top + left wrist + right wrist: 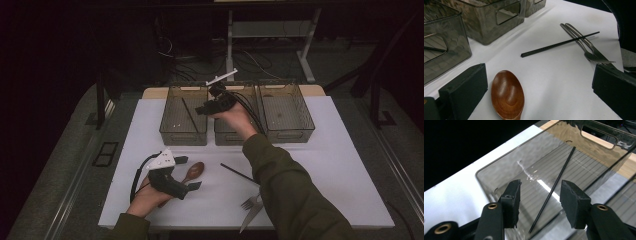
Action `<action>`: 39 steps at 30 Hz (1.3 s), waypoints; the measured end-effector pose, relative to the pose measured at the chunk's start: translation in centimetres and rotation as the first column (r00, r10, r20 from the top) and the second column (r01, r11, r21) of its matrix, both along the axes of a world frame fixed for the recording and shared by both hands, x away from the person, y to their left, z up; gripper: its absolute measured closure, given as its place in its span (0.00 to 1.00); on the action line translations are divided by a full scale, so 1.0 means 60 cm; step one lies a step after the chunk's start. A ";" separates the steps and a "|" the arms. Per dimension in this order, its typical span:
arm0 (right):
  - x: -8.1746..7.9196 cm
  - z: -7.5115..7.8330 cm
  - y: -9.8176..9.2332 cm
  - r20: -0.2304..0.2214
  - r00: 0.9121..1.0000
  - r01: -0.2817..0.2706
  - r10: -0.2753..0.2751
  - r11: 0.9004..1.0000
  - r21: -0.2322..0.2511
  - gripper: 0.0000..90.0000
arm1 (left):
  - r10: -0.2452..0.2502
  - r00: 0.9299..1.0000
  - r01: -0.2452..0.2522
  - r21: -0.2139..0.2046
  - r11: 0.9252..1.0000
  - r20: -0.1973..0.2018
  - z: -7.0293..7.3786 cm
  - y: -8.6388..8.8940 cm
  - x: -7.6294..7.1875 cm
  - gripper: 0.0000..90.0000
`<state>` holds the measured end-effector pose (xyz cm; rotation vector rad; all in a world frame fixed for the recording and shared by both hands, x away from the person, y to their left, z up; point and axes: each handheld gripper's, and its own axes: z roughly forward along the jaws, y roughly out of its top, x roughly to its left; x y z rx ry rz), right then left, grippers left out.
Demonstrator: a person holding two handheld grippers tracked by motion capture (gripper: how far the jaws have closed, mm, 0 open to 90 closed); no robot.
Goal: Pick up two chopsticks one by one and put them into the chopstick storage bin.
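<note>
Jaws on your right gripper [540, 195] stand partly apart with nothing between the pads; the black chopstick [555, 186] lies free on the floor of the left bin [499, 167], slanted along its ribs, and your right gripper [212, 102] hangs above that bin's inner edge. Your left gripper [536, 92] rests low over the white mat [554, 82], its jaws spread wide and empty, with the wooden spoon [507, 96] lying just inside the left pad, bowl up.

My reading: you are sorting cutlery into the three bins, and the drop of one chopstick looks finished. The middle bin [232, 131] and right bin [287, 112] show no cutlery that I can make out.

Outward on the mat, the second chopstick [560, 43] lies across the handles of the fork [584, 43] and a second steel piece beside it, too hidden to name.

Next, I would bring your right hand back to that second chopstick. It is thin and flat on the mat, so come down nearly square over its free end, clear of the fork, and close fully. Your left gripper only needs to shift over the spoon's neck and pinch.
</note>
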<state>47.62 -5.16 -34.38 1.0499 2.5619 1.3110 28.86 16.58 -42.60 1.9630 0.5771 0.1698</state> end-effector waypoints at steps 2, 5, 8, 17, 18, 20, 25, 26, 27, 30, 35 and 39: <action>-0.010 0.001 -0.013 0.004 1.000 -0.013 0.013 1.000 0.015 0.55 | 0.004 1.000 -0.004 -0.001 1.000 0.001 0.001 0.000 0.000 0.00; -0.025 0.002 -0.033 0.011 1.000 -0.029 0.029 0.999 0.024 0.54 | 0.003 1.000 -0.003 0.005 1.000 0.004 0.001 0.001 0.001 0.00; -0.041 0.003 -0.053 0.026 0.999 -0.047 0.046 0.998 0.035 0.51 | 0.006 1.000 -0.006 0.006 1.000 0.000 0.000 0.000 0.000 0.00; -0.093 0.008 -0.113 0.064 0.995 -0.082 0.078 0.995 0.062 0.48 | 0.014 1.000 -0.014 0.000 1.000 0.005 0.002 -0.001 -0.001 0.00; -0.099 0.008 -0.120 0.066 0.995 -0.082 0.077 0.994 0.069 0.48 | 0.013 1.000 -0.013 -0.001 1.000 0.006 0.001 -0.001 -0.001 0.00; -0.117 0.009 -0.137 0.075 0.994 -0.088 0.082 0.994 0.066 0.46 | 0.014 1.000 -0.014 0.002 1.000 0.005 0.001 -0.002 0.000 0.00; -0.140 0.008 -0.157 0.088 0.991 -0.103 0.099 0.993 0.053 0.45 | 0.018 1.000 -0.018 0.004 1.000 0.007 0.000 -0.002 0.000 0.00; -0.145 0.007 -0.163 0.092 0.991 -0.104 0.098 0.993 0.054 0.44 | 0.019 1.000 -0.019 0.004 1.000 0.008 0.000 -0.002 0.000 0.00; -0.150 0.006 -0.168 0.093 0.991 -0.104 0.099 0.993 0.049 0.44 | 0.021 1.000 -0.021 0.002 1.000 0.008 0.000 -0.002 0.000 0.00; -0.165 0.002 -0.183 0.093 0.991 -0.103 0.098 0.993 0.049 0.43 | 0.021 1.000 -0.021 0.010 1.000 0.013 0.000 -0.001 0.001 0.00; -0.186 -0.014 -0.203 0.095 0.989 -0.118 0.114 0.992 0.046 0.41 | 0.028 1.000 -0.029 0.016 0.999 0.010 -0.001 0.001 0.000 0.00; -0.200 -0.029 -0.221 0.096 0.990 -0.114 0.108 0.992 0.059 0.40 | 0.033 0.999 -0.033 0.018 0.999 0.005 -0.003 0.001 -0.001 0.00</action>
